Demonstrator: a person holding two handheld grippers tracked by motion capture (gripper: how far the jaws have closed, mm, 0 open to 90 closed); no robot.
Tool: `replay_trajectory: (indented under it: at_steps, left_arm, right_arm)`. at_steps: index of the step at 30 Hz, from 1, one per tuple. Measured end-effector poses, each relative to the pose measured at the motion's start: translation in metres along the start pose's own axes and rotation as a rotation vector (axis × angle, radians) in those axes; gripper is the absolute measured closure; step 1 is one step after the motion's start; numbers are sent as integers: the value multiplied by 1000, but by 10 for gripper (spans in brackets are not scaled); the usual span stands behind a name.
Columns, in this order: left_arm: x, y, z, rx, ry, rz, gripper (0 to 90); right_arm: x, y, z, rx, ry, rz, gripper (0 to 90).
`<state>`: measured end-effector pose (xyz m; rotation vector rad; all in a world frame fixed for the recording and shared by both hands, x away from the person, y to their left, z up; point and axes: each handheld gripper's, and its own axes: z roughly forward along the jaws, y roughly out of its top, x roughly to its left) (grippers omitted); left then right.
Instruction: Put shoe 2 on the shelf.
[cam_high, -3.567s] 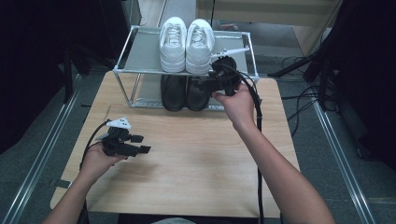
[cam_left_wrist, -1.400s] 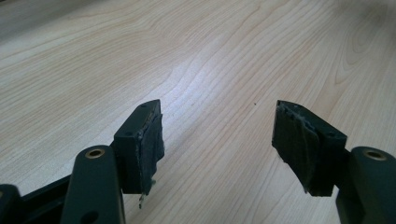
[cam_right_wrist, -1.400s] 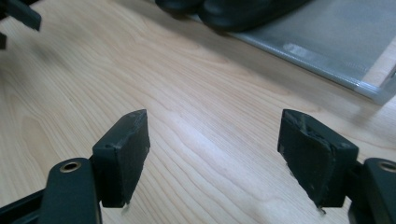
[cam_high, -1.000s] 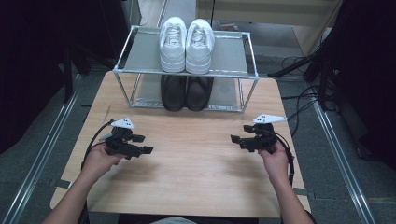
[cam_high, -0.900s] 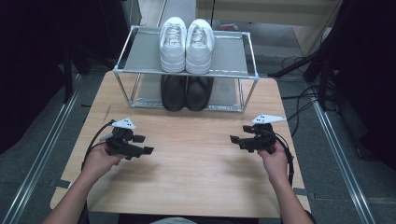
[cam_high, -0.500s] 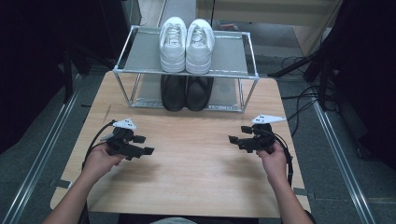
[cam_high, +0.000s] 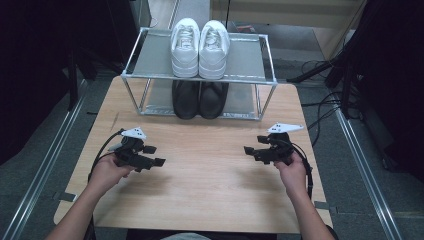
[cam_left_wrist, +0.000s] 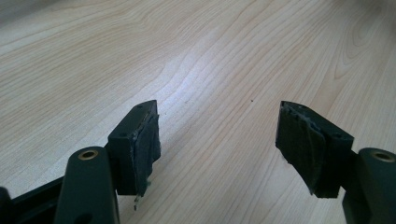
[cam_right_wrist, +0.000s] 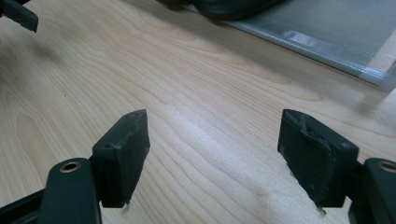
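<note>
Black shoes (cam_high: 200, 98) on rack's lower shelf, well beyond both empty, spread tools

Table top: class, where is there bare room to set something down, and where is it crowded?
Bare wood lies between the left gripper and right gripper, and toward the table near edge. The far edge is crowded by the shoe rack.

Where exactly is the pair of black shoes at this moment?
In the high view, the pair of black shoes stands on the lower shelf of the metal shoe rack, at the table's far edge, directly under the white sneakers.
</note>
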<state>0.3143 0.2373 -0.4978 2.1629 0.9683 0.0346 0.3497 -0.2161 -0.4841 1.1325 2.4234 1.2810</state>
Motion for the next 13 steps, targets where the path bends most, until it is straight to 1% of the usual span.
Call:
replay_trajectory:
  at_steps: [9, 10, 12, 13]
  left_arm:
    - [0, 0, 1, 3, 5, 2, 297]
    - [0, 0, 1, -10, 10, -3, 285]
    - [1, 0, 3, -22, -4, 0, 273]
    - [1, 0, 3, -22, -4, 0, 262]
  right_arm:
    - [1, 1, 2, 8, -1, -8, 258]
    - [1, 1, 3, 10, -3, -12, 258]
    - [2, 0, 4, 15, -5, -26, 258]
    - [2, 0, 4, 15, -5, -26, 258]
